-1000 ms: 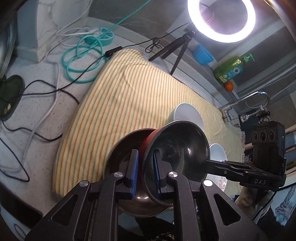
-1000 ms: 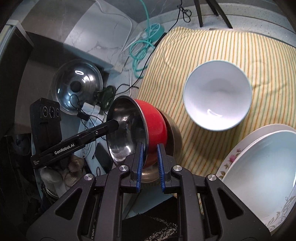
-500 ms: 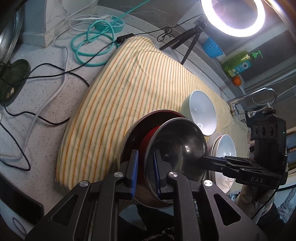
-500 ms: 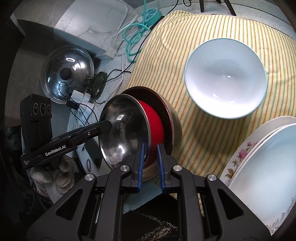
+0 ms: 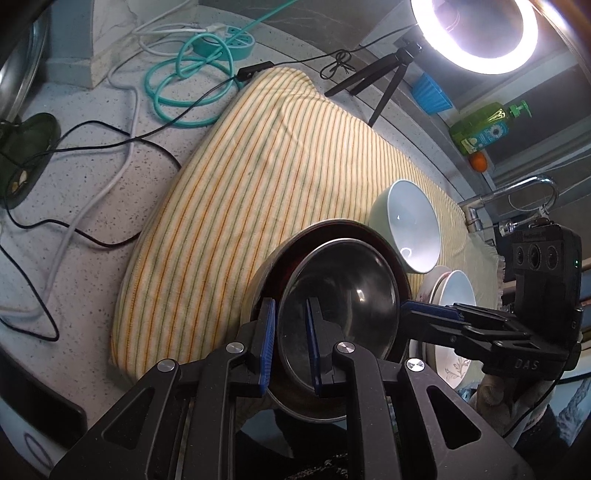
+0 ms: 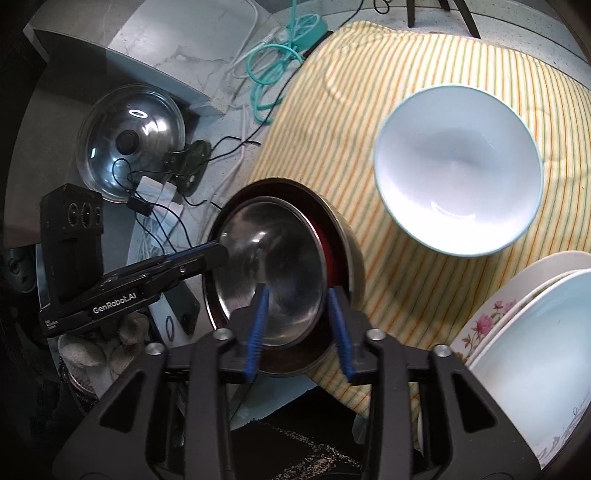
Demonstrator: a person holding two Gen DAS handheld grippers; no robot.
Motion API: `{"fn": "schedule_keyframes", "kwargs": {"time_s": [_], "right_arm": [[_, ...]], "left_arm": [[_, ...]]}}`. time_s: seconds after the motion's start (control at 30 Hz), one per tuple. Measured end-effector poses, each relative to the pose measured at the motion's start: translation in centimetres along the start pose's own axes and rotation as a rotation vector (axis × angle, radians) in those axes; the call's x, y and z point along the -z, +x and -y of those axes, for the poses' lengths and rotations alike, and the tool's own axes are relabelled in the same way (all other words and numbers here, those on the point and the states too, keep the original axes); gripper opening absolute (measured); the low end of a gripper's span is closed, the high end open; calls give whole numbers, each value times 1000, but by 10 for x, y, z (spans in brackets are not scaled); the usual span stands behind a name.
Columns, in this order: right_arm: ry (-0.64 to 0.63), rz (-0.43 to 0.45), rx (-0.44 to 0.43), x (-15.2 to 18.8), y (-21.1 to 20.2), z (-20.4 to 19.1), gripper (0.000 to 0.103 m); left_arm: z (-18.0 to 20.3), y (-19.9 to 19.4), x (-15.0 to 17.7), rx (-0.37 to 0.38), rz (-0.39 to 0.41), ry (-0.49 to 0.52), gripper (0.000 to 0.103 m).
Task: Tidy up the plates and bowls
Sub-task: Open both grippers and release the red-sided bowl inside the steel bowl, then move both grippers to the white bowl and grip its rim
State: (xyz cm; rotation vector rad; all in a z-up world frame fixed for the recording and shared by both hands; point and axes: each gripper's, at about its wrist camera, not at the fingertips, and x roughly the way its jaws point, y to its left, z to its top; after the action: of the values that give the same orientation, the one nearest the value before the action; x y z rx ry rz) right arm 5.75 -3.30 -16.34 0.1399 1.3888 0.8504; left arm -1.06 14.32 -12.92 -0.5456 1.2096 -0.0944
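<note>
A red bowl with a steel inside (image 5: 340, 295) (image 6: 269, 266) sits nested in a larger steel bowl (image 5: 325, 229) (image 6: 343, 236) at the near edge of the striped cloth (image 5: 258, 177). My left gripper (image 5: 290, 336) is still shut on the red bowl's rim. My right gripper (image 6: 299, 325) is open around the opposite rim; it also shows in the left wrist view (image 5: 417, 308). A white bowl (image 5: 410, 225) (image 6: 458, 166) stands on the cloth beyond. A light bowl rests on a floral plate (image 6: 491, 325) at the right.
A pot lid (image 6: 129, 140) lies left of the cloth. Teal and black cables (image 5: 184, 74) lie on the speckled counter. A ring light (image 5: 476, 33) on a tripod, a green soap bottle (image 5: 484, 129) and a tap (image 5: 517, 192) stand behind.
The red bowl has settled down into the larger steel bowl. My right gripper has opened and let go of the rim. My left gripper has stayed shut on it.
</note>
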Motion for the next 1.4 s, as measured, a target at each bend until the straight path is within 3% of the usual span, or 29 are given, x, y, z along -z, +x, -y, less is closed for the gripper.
{"fn": "schedule_keyframes", "kwargs": {"time_s": [0.2, 0.27, 0.43, 0.57, 0.93, 1.4], "right_arm": [[-63, 37, -4, -2, -12, -11, 51], [-68, 53, -5, -2, -17, -11, 59], [-63, 91, -24, -5, -32, -7, 65], [-50, 142, -23, -8, -48, -1, 74], [26, 264, 64, -21, -96, 45, 76], [140, 245, 154, -25, -92, 113, 76]], "left_arm": [[3, -7, -4, 7, 16, 3, 14], [4, -10, -5, 17, 21, 5, 16], [14, -13, -10, 20, 36, 24, 17], [23, -14, -17, 17, 58, 47, 27], [46, -2, -40, 42, 64, 95, 27], [80, 39, -62, 76, -7, 144, 27]]}}
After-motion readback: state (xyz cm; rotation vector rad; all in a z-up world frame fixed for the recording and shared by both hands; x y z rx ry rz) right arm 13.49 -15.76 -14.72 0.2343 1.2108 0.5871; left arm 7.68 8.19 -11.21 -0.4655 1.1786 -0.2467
